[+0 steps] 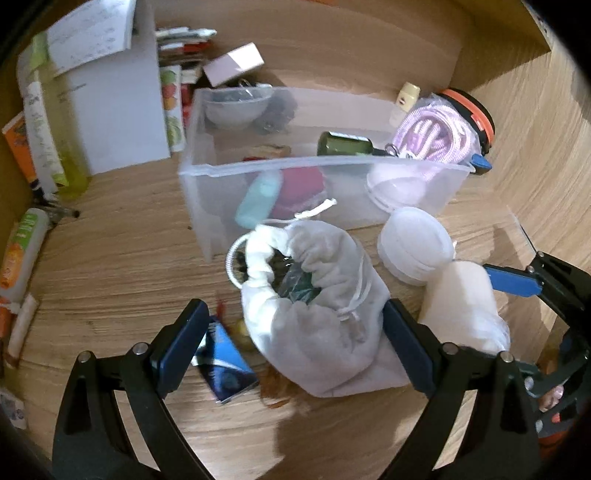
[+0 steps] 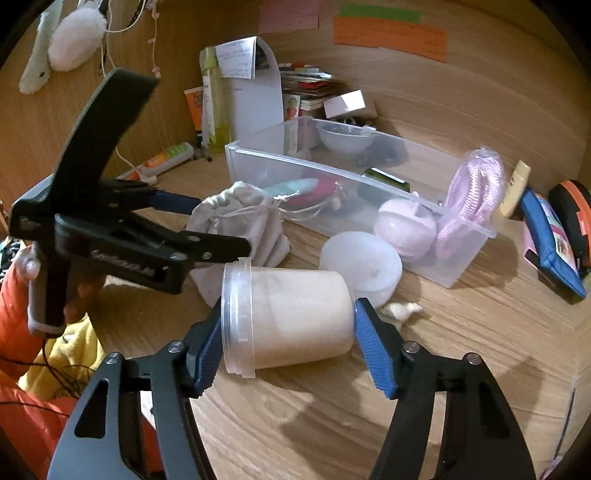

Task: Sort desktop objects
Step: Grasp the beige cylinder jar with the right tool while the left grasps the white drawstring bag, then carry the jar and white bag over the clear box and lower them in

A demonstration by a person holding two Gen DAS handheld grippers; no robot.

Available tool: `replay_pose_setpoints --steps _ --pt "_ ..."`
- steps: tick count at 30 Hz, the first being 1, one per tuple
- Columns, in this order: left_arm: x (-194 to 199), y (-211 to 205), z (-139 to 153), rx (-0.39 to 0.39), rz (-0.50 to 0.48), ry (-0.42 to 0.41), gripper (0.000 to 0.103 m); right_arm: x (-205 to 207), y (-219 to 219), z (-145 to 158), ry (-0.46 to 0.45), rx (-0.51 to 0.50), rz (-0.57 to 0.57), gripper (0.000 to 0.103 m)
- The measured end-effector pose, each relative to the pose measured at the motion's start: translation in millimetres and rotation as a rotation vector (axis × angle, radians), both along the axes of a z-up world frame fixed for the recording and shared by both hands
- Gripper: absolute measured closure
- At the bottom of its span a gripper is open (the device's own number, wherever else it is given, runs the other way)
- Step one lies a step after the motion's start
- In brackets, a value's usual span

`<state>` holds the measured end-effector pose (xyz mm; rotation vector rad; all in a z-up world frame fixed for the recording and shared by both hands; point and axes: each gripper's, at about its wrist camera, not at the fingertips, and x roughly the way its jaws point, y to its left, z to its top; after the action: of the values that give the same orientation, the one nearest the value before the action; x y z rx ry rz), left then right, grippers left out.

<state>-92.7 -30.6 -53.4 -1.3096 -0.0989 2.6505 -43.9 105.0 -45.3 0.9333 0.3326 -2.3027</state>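
Nearest in the right wrist view, the right gripper (image 2: 288, 341) has its blue pads against both ends of a lidded tub (image 2: 286, 319) lying on its side on the desk (image 2: 424, 369), clamped on it. Just beyond sits a round white lid (image 2: 364, 266). The left wrist view shows only that tub's pale side (image 1: 461, 306) and one blue finger of the right gripper (image 1: 511, 282).

The left gripper (image 1: 291, 343) hangs with its jaws wide apart around a grey drawstring pouch (image 1: 314, 314); whether the right pad touches the cloth I cannot tell. The left view alone shows a blue card (image 1: 225, 365) beside the pouch, under the left finger.

Farther back stands the clear bin (image 1: 207, 206), holding a bowl (image 1: 236, 107), a green bottle (image 1: 343, 144) and a pink cord bag (image 1: 432, 136). Only the right view shows a blue pencil case (image 2: 554, 247) beyond the bin and coloured notes (image 2: 389, 35) on the back wall.
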Motion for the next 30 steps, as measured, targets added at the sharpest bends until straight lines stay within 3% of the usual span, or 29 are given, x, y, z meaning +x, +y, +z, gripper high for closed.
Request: replay_pose_setpoints --steps 8,13,17,18,20,27,30 --pt "-13 6 -8 0.031 0.004 -0.024 0.008 -4 1 -7 -0.028 0.022 0.017 0.037" --pt "-8 9 -7 -0.014 -0.018 0.025 0.036 -7 4 -6 -0.035 -0.007 0.007 0.040" --pt "-5 4 -5 0.025 -0.015 0.050 0.046 -8 6 0 -0.051 -0.046 -0.022 0.040" --pt "-5 3 -3 0.036 -0.011 0.054 0.056 -8 7 3 -0.050 -0.057 -0.029 0.040" --pt "-4 -5 -1 0.074 -0.008 0.056 0.061 -8 10 10 -0.040 -0.078 -0.040 0.041" --pt "14 -11 22 0.081 0.005 0.107 0.064 -6 10 24 -0.006 -0.088 -0.058 0.041" --pt "22 -13 36 0.040 -0.002 0.136 0.064 -6 8 28 -0.001 -0.097 -0.058 0.041"
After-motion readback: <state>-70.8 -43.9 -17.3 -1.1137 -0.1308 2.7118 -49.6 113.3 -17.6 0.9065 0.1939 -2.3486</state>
